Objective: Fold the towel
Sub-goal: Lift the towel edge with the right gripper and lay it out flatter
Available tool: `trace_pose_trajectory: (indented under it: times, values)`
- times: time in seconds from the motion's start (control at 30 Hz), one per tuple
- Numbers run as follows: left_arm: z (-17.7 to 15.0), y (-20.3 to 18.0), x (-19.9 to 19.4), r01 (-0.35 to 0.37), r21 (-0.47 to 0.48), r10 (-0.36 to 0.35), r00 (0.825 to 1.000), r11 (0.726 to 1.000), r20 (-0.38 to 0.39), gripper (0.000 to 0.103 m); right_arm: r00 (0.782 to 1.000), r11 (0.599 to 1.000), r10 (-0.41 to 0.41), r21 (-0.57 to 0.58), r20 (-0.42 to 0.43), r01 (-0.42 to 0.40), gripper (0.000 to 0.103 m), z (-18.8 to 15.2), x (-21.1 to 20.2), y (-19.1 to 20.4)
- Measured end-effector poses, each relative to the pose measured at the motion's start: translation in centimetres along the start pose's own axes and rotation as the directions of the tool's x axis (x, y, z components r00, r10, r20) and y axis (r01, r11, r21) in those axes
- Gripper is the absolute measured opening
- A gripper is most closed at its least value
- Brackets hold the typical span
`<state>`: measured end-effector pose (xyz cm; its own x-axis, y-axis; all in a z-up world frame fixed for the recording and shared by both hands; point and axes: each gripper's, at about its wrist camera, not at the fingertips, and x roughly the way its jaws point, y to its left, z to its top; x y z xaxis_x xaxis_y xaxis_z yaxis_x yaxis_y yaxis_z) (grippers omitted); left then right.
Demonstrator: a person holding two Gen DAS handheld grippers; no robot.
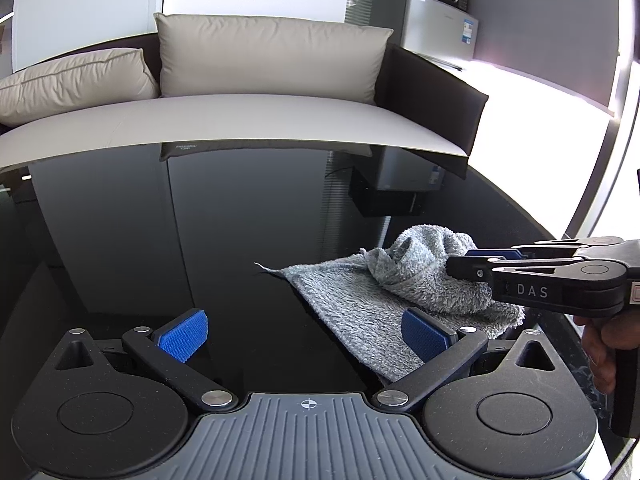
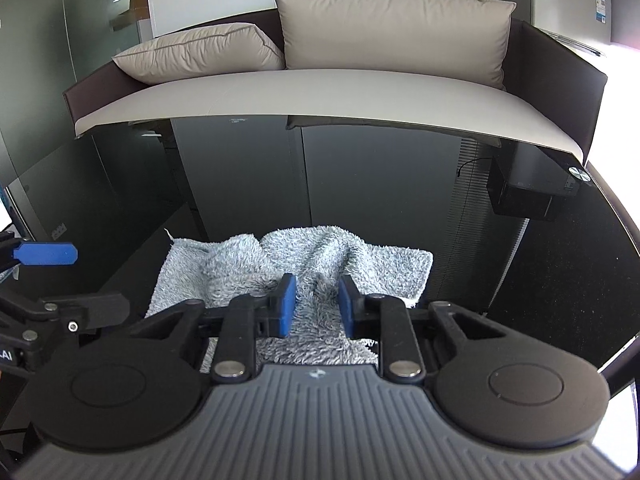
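Observation:
A grey fluffy towel [image 1: 372, 300] lies rumpled on the glossy black table [image 1: 200, 240], one part bunched up. My left gripper [image 1: 304, 334] is wide open, low over the table, with its right pad at the towel's near-left edge. My right gripper [image 1: 460, 260] comes in from the right and sits against the bunched fold. In the right wrist view the right gripper [image 2: 316, 306] is partly open just above the towel [image 2: 320, 256], its blue pads [image 2: 286, 304] apart with towel pile between them, not pinched. The left gripper's blue fingertip [image 2: 46, 255] shows at far left.
A sofa with beige cushions [image 1: 272, 60] runs along the table's far edge. A small fridge with a microwave [image 1: 436, 12] stands at the back right. The table [image 2: 560, 280] ends in a curved edge on the right.

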<state>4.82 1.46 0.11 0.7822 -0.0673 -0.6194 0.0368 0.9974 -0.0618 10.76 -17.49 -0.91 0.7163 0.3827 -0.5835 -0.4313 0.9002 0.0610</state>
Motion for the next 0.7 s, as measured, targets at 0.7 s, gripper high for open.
trace_pose_trajectory:
  times: [0.7]
  values:
    - [0.1, 0.3, -0.3, -0.021, -0.025, 0.021, 1.000, 0.999, 0.022, 0.102, 0.831, 0.919, 0.251, 0.148, 0.497, -0.366, 0.004, 3.1, -9.6, -2.9]
